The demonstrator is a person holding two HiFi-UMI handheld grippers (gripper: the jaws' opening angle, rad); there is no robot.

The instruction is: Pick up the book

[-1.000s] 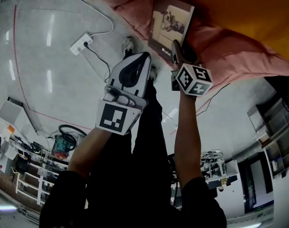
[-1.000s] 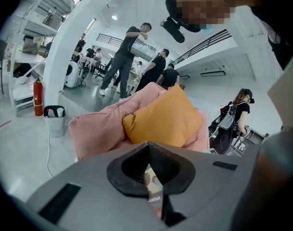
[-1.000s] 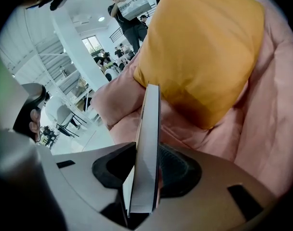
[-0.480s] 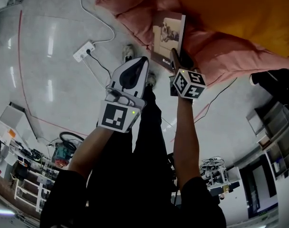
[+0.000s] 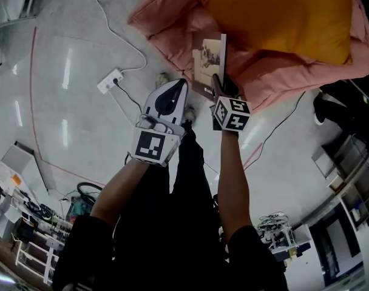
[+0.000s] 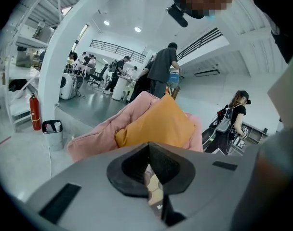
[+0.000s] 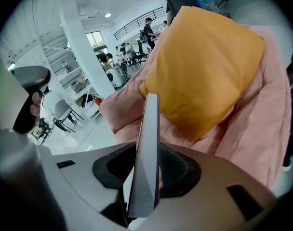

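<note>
The book (image 5: 206,60), brown-covered with a picture on its front, is up off the pink cushion (image 5: 172,23), nearly edge-on in the head view. My right gripper (image 5: 218,82) is shut on its lower edge. In the right gripper view the book (image 7: 147,143) stands as a thin grey slab between the two dark pads. My left gripper (image 5: 177,85) hangs just left of the book with its jaw tips together and nothing in them. In the left gripper view a sliver of the book (image 6: 155,192) shows through the slit behind the tips.
An orange pillow (image 5: 275,14) lies on the pink cushion. A white power strip (image 5: 110,80) with cables and a red line mark the grey floor at the left. Several people (image 6: 163,69) stand in the hall behind, and a bin (image 6: 52,128) stands near a pillar.
Both grippers have risen. The book has come up off the pink cushion in the right gripper and now shows more edge-on; the floor and cushion look farther away.
</note>
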